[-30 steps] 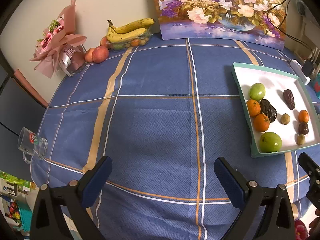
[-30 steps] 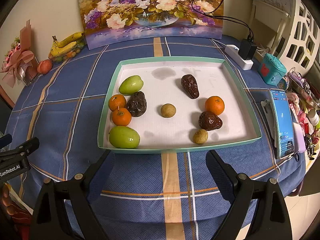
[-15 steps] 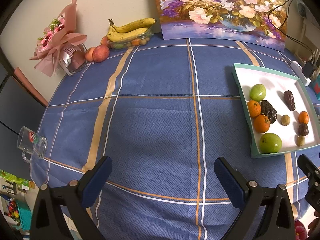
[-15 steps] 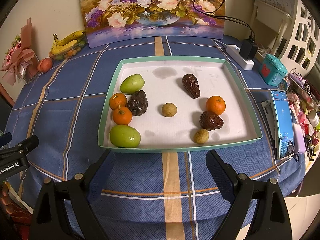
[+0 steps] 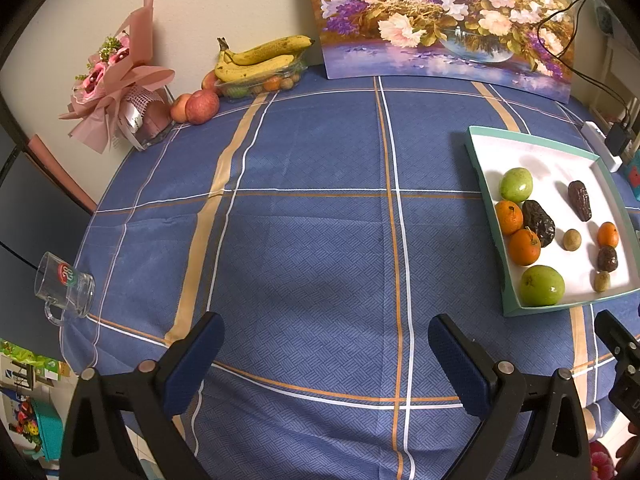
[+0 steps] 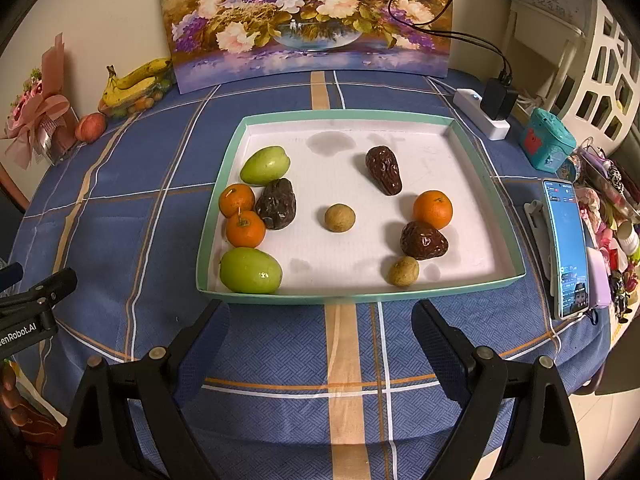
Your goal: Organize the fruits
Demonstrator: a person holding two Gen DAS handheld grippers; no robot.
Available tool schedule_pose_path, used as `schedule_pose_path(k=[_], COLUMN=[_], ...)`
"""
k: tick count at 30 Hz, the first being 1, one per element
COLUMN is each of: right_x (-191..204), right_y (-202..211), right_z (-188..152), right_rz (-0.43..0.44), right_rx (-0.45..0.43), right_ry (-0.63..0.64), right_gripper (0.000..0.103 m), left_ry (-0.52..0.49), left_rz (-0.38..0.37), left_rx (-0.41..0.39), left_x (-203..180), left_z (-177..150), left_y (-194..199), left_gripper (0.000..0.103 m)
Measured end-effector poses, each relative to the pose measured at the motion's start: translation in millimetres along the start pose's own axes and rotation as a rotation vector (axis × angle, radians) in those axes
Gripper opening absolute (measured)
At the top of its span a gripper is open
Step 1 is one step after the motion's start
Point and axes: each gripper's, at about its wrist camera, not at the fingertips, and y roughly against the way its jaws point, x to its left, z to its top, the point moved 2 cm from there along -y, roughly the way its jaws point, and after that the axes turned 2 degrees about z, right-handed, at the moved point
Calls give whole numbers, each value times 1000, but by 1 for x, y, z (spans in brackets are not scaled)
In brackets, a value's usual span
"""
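A white tray with a teal rim (image 6: 360, 298) (image 5: 476, 148) lies on the blue checked cloth. In it are two green fruits (image 6: 251, 270) (image 6: 265, 165), three oranges (image 6: 245, 229) (image 6: 236, 199) (image 6: 433, 209), three dark wrinkled fruits (image 6: 277, 203) (image 6: 384, 169) (image 6: 423, 240) and two small tan fruits (image 6: 339, 218) (image 6: 404, 271). My right gripper (image 6: 320, 336) stands open just short of the tray's near rim, with nothing between its fingers. Over bare cloth to the tray's left, my left gripper (image 5: 326, 354) is open and empty too.
Bananas on a clear dish of small fruit (image 5: 260, 58), apples (image 5: 202, 106) and a pink bouquet (image 5: 116, 88) sit at the far left by the wall. A glass mug (image 5: 64, 286) stands at the left table edge. A flower painting (image 6: 308, 20), power strip (image 6: 482, 116) and phone (image 6: 566, 246) are nearby.
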Motion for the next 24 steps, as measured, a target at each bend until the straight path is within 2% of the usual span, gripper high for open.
schedule_pose_path(k=[24], right_x=[1], right_y=[-1], right_z=[0], right_rz=[0], right_rx=[5], right_ry=[7], right_gripper=[93], left_ry=[-1], left_rz=[-1], left_rx=[0], left_x=[1], left_z=[0], left_y=[0], left_gripper=[103])
